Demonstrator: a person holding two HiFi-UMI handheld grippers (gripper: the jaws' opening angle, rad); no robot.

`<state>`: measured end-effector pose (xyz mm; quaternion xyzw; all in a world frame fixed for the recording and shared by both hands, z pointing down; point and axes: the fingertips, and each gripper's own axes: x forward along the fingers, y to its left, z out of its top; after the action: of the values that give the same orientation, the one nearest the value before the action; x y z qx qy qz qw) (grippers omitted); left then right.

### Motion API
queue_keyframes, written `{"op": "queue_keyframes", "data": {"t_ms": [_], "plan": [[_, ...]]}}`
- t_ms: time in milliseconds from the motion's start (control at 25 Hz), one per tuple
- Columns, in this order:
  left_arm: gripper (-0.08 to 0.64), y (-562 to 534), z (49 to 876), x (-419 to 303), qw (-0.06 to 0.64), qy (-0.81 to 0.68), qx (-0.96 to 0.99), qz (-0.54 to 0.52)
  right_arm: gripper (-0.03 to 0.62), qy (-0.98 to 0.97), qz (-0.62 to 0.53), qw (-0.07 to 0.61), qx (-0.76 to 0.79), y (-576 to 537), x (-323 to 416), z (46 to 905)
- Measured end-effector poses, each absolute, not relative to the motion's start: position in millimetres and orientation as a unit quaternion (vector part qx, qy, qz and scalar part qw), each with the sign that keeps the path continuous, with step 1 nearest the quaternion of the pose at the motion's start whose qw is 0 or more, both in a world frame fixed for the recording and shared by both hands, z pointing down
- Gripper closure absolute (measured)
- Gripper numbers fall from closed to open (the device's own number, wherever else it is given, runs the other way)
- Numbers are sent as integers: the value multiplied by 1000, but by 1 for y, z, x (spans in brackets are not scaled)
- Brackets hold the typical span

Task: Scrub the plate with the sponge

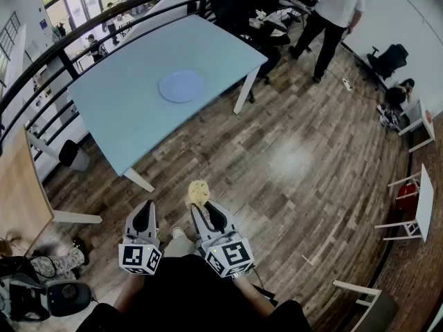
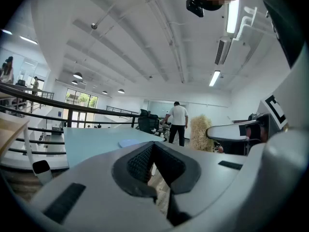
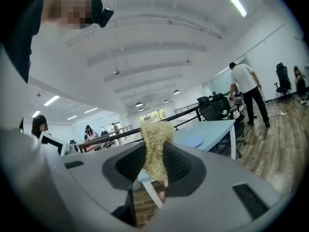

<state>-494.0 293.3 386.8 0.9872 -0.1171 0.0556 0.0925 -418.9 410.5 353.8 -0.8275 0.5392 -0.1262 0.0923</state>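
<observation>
Closest in, the right gripper [image 3: 154, 153] is clamped on the sponge [image 3: 155, 129], a shaggy yellow-tan pad that stands upright between the jaws and pokes out above them. Just beside it, the left gripper [image 2: 153, 146] has its jaws pressed together with nothing between them (only floorboards show through the slit below the pads). Both are held low in front of the person's body, over the wooden floor [image 1: 291, 164] and not over any worktop.

Farther off stands the pale blue worktop [image 1: 118, 109]. Near its middle lies the plate [image 1: 181, 86], a light blue disc with nothing touching it, well apart from both grippers. Beyond the worktop, at the far end of the room, a person in a white shirt [image 1: 336, 5] leans toward another desk.

By my reading, the sponge is in hand, so the pick-up part is settled, but scrubbing has not begun. What is left is to come up to the worktop, bring the sponge down onto the plate, perhaps steady the plate with the free left gripper, and rub.
</observation>
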Motion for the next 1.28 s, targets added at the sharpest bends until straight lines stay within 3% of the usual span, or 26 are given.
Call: {"op": "queue_keyframes", "data": {"t_ms": [1280], "plan": [[557, 373, 382, -452, 92, -105, 989, 54, 480, 517, -125, 137, -836, 508, -380, 349]]}}
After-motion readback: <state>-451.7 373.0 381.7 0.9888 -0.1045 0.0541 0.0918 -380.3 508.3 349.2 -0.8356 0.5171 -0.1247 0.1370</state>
